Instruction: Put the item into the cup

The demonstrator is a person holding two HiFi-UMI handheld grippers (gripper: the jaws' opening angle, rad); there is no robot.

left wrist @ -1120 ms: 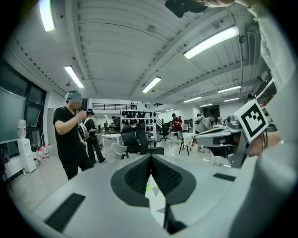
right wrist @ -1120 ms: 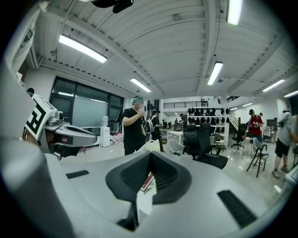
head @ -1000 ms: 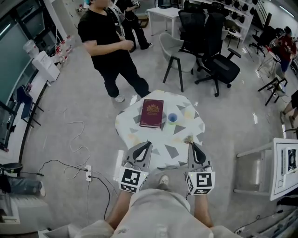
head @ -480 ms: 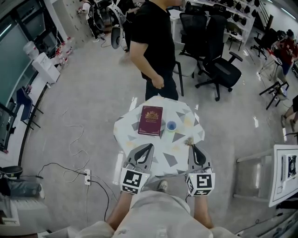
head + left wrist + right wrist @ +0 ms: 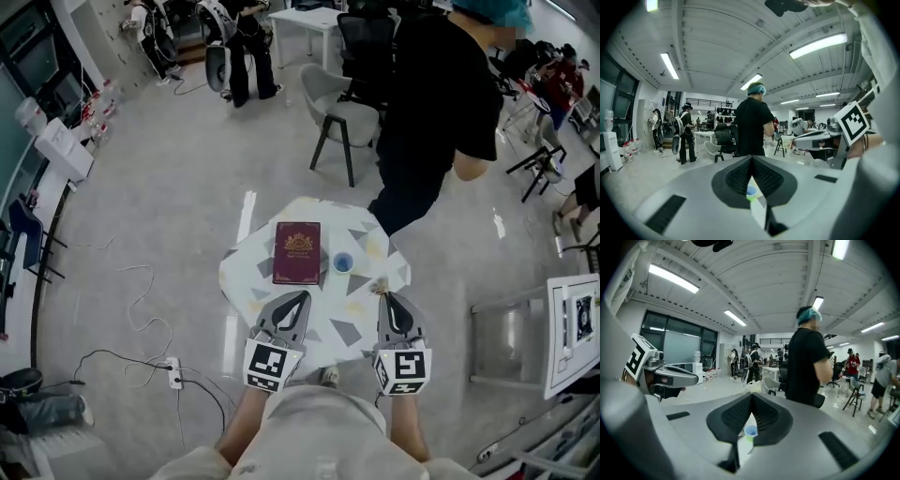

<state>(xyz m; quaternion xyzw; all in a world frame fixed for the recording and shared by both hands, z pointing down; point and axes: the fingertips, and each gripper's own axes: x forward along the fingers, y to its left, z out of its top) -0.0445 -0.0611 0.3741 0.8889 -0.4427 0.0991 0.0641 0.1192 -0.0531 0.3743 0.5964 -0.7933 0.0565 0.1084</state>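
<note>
No legible text — only a gold crest — maroon book (image 5: 297, 252).

The left gripper (image 5: 298, 300) and right gripper (image 5: 386, 300) have grey housings, black ribbed jaws and a black-and-white marker cube (image 5: 269, 364) at 6 o'clock. The garment (image 5: 319, 427) is light beige.

Counter (image 5: 242, 272) white, grey and pale-yellow triangle pattern. Book (image 5: 297, 252) maroon, gold crest. Cup (image 5: 343, 263) blue, green base. My fingers (image 5: 733, 180) black, ribbed; marker cubes (image 5: 269, 364) black-and-white squares.
</note>
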